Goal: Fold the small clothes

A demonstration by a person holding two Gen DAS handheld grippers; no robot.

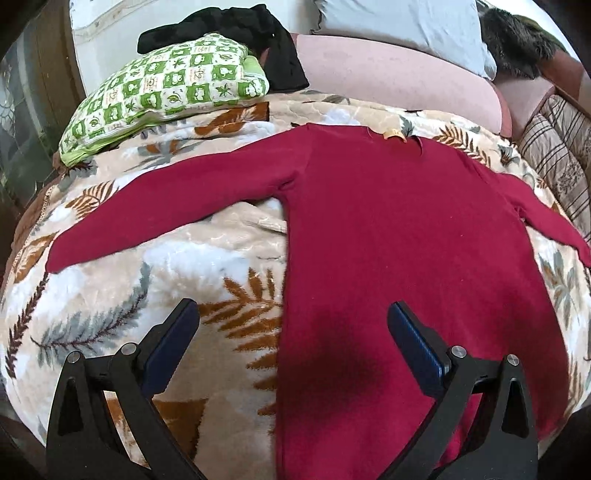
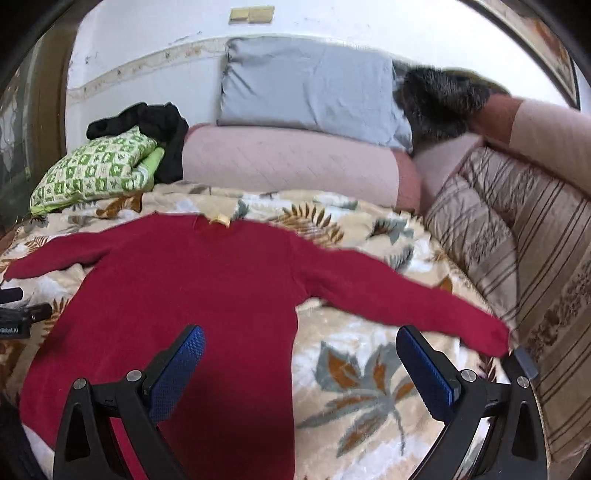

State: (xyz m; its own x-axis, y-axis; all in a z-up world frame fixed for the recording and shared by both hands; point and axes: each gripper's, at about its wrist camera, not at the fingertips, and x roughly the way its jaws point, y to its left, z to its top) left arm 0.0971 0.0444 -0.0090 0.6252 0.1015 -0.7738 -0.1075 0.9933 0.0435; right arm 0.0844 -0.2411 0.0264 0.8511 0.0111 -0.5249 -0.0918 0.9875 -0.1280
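Observation:
A dark red long-sleeved sweater (image 1: 399, 236) lies flat on a leaf-patterned blanket (image 1: 155, 280), both sleeves spread outward, neck with a yellow label (image 1: 394, 135) at the far side. It also shows in the right wrist view (image 2: 192, 280). My left gripper (image 1: 293, 314) is open and empty, hovering over the sweater's left side edge near the hem. My right gripper (image 2: 300, 338) is open and empty, hovering over the sweater's right side edge, below the right sleeve (image 2: 413, 299).
A green checked cushion (image 1: 162, 92) with black clothing (image 1: 236, 29) on it lies at the far left. A pink bolster (image 2: 288, 162) and grey pillow (image 2: 314, 85) lie at the back. A striped quilt (image 2: 524, 251) runs along the right. The left gripper's tip (image 2: 22, 314) shows at the left edge.

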